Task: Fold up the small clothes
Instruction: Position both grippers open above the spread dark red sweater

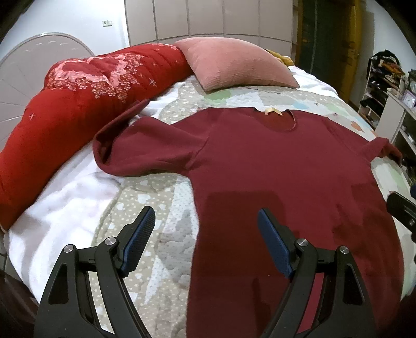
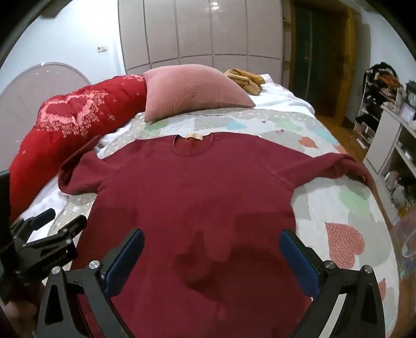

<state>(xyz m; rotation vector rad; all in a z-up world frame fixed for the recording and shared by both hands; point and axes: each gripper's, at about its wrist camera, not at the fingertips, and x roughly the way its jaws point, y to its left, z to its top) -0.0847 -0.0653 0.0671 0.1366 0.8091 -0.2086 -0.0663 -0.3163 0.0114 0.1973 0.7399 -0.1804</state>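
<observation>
My red shirt [image 1: 273,166] lies flat on the bed [image 1: 156,208], no folds yet. My left gripper [image 1: 206,228] and right gripper [image 2: 212,249] are wide open, holding nothing. The collar is at 12 o'clock.

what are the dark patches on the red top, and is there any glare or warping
Left wrist view: a gripper shadow darkens the dark red long-sleeved top. Right wrist view: similar shadows on it, glare on the glossy grey wardrobe doors, fisheye bending them.
</observation>
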